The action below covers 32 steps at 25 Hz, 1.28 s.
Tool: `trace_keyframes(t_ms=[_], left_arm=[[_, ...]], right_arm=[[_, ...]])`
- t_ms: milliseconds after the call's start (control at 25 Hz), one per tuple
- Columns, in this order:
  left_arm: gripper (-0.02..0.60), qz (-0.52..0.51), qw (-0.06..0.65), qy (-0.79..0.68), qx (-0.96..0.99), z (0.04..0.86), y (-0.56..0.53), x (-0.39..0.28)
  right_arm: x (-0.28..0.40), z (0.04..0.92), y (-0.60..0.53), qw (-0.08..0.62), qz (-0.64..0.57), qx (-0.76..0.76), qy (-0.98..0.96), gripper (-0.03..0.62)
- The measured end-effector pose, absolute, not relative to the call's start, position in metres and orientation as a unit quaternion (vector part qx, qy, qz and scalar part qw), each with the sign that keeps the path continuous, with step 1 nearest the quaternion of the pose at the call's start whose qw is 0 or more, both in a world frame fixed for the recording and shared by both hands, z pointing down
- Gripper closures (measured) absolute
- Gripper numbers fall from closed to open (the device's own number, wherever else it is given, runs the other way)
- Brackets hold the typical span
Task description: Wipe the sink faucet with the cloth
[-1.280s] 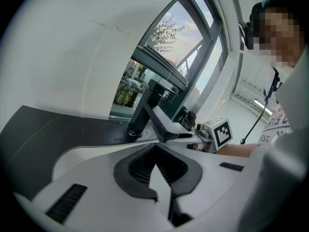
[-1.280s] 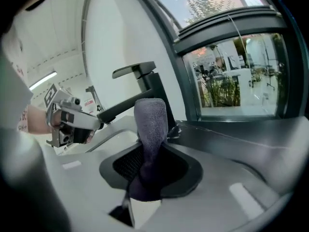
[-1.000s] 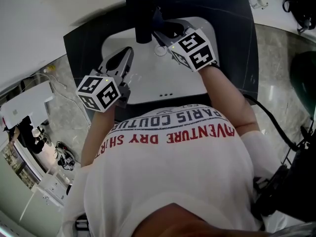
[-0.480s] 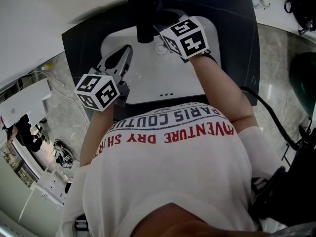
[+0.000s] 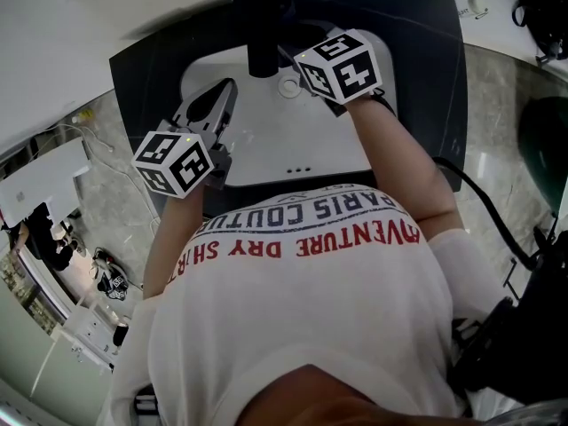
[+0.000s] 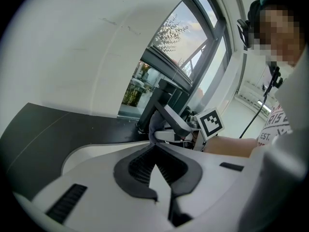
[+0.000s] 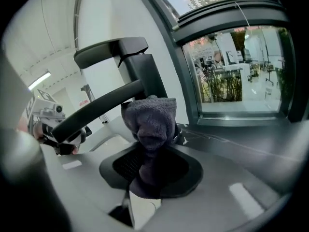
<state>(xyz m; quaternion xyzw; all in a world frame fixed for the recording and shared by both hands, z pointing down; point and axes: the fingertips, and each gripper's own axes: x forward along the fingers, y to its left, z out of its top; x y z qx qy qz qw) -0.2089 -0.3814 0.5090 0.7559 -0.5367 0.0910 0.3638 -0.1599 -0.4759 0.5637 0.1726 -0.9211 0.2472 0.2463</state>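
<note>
The black faucet rises at the back of the white sink. My right gripper is shut on a grey-purple cloth, and the cloth presses against the faucet where its spout meets the column. In the head view only the right gripper's marker cube shows beside the faucet; its jaws are hidden. My left gripper hovers over the sink's left side, shut with nothing in it. From the left gripper I see the faucet and the cloth ahead.
A dark counter frames the sink, with a window frame right behind it. The drain lies below the spout. A white wall stands to the left. A black cable trails on the floor at right.
My right gripper has moved up and left to the faucet with the cloth, then shifted slightly right. The left gripper has stayed almost still.
</note>
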Motion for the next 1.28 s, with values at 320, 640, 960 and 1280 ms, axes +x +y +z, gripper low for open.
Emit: trace_keyframes(t_ms=[320, 640, 960, 1280], left_arm=[[0.581, 0.091, 0.364, -0.538, 0.755, 0.509, -0.378, -0.207], [0.581, 0.090, 0.362, -0.537, 0.756, 0.507, -0.376, -0.205], [0.581, 0.089, 0.360, -0.539, 0.756, 0.506, -0.373, -0.199], [0.581, 0.084, 0.357, -0.546, 0.753, 0.507, -0.366, -0.192]], right_arm=[[-0.153, 0.550, -0.470, 0.043, 0.508, 0.118, -0.852, 0.496], [-0.160, 0.523, -0.467, -0.062, 0.567, 0.048, -0.820, 0.496], [-0.152, 0.519, -0.448, -0.092, 0.594, -0.007, -0.799, 0.496], [-0.133, 0.520, -0.415, -0.088, 0.604, -0.054, -0.791, 0.496]])
